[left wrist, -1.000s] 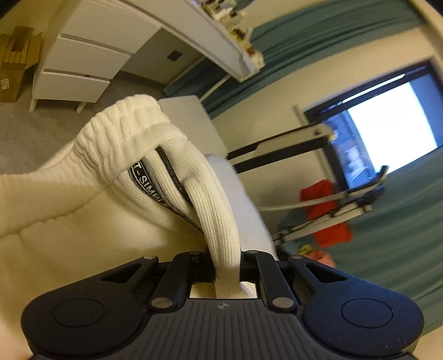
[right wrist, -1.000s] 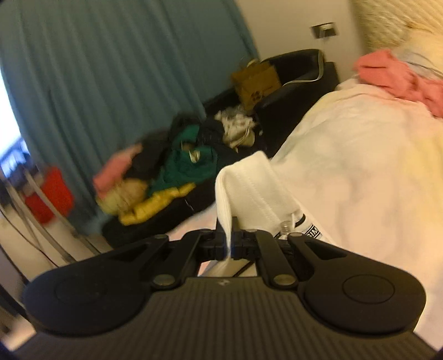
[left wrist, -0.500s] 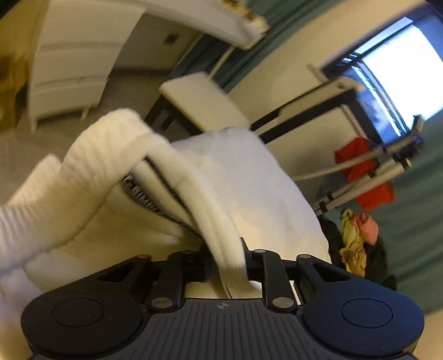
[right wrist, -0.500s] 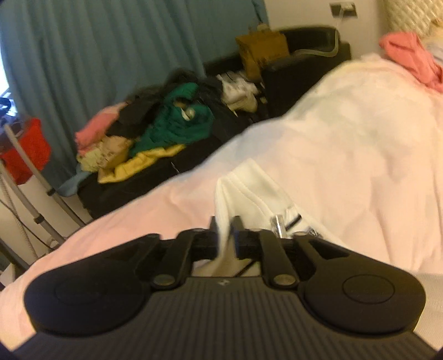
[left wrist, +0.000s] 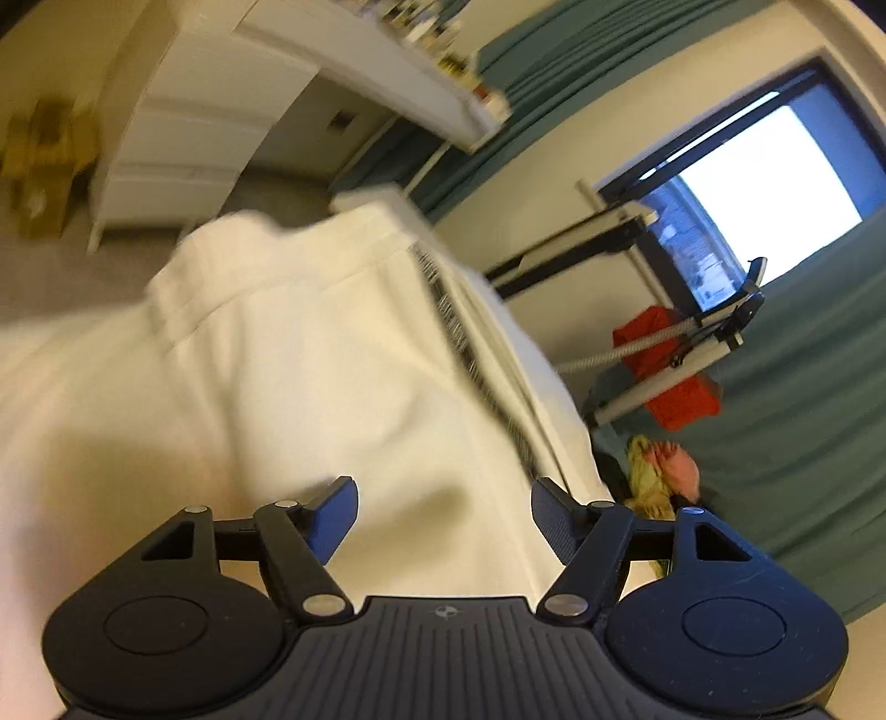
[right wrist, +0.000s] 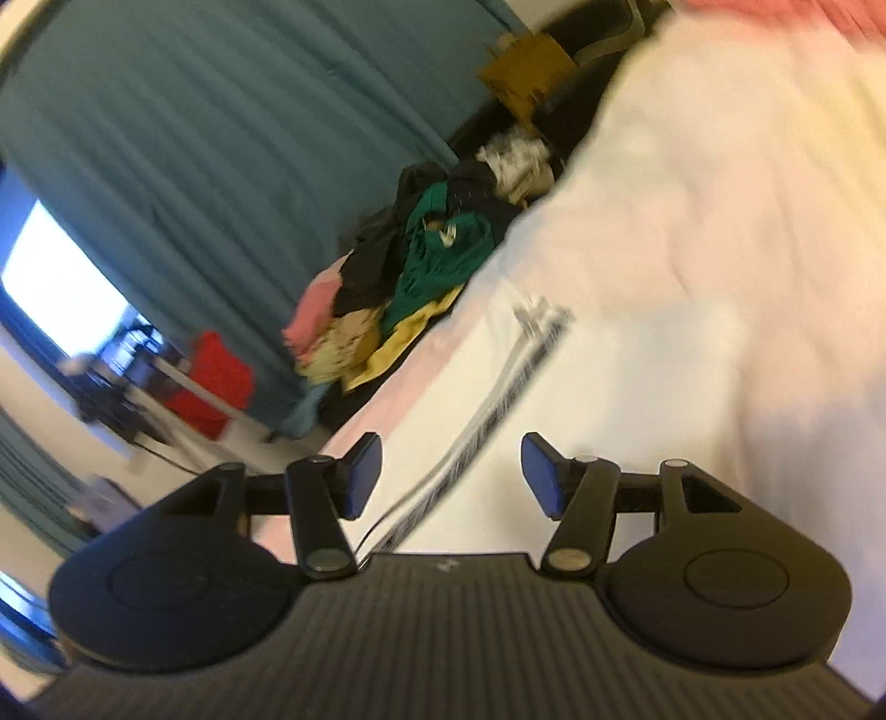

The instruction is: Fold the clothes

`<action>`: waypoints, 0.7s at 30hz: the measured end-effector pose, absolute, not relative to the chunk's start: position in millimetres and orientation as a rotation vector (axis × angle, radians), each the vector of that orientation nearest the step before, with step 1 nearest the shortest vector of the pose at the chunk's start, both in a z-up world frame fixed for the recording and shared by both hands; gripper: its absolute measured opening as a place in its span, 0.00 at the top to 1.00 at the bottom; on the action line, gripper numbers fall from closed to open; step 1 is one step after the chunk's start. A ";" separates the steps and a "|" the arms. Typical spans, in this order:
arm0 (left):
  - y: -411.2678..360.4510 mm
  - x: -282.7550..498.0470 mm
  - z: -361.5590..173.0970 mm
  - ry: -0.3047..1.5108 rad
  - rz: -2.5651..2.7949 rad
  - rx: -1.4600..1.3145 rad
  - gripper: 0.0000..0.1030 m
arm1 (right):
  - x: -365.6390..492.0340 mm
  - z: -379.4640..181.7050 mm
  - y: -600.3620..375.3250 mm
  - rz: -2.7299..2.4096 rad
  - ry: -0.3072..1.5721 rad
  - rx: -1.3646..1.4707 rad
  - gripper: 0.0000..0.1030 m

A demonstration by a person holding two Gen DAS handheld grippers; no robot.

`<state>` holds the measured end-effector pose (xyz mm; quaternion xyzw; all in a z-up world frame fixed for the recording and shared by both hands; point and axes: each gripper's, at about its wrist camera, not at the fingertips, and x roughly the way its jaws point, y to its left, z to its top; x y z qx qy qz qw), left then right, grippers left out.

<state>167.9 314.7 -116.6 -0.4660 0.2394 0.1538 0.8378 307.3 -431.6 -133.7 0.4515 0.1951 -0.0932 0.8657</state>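
A white garment with a black-and-white striped band lies spread on the bed in front of my left gripper. Its jaws are opening and hold nothing; the cloth lies below and beyond the blue pads. In the right wrist view the same white garment lies on the pale bed cover, its striped drawstring running toward the camera. My right gripper hovers just above it, jaws opening, with nothing pressed between the pads. Both views are blurred by motion.
A white drawer unit and desk stand beyond the bed's far edge. A window, a red cloth on a rack and teal curtains are to the side. A heap of mixed clothes lies on a dark sofa. Pink clothes sit on the bed's far end.
Both grippers were shut on the white garment's edge and have opened and let it go. The garment has dropped flat onto the bed. Both hands have swung sideways.
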 end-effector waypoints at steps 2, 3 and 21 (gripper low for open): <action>321.4 143.3 -115.9 0.530 0.331 -1.050 0.30 | 284.0 -140.2 -435.6 -0.149 0.442 1.047 0.42; 325.3 133.3 -117.3 0.533 0.331 -1.085 0.30 | 276.0 -144.2 -436.9 -0.131 0.466 1.083 0.37; 369.3 146.2 -187.5 0.525 0.388 -1.188 0.46 | 293.3 -231.1 -432.3 -0.044 0.595 1.342 0.18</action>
